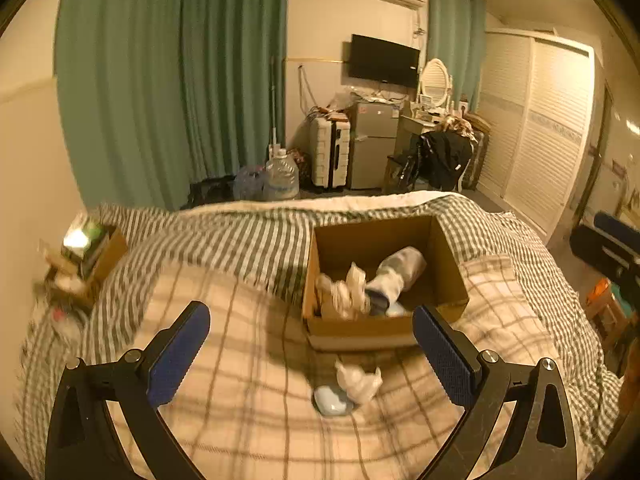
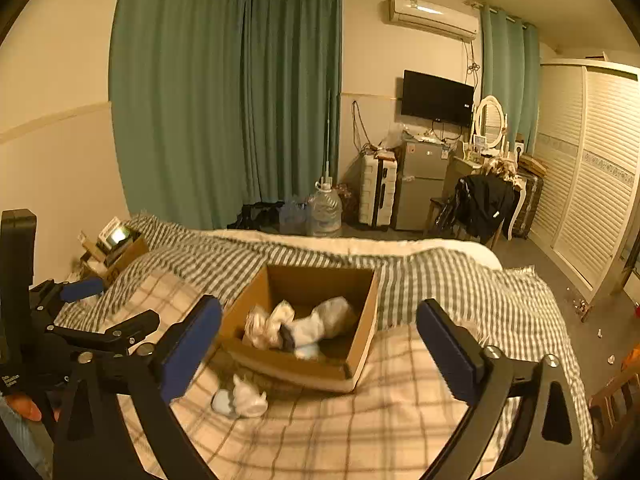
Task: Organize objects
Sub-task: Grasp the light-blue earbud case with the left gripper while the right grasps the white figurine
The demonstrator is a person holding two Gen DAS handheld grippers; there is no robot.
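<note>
Cardboard box [image 1: 384, 280] sits mid-bed [image 1: 248, 360], already holding bundles; two socks [image 1: 348, 388] lie just outside its near wall, uncollected. Left gripper [image 1: 312, 344] and right gripper [image 2: 320, 344] hover spread, empty, positioned for pickup.

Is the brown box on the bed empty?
No. The cardboard box is open on top and holds several bundled socks; two more bundles lie outside it.
</note>
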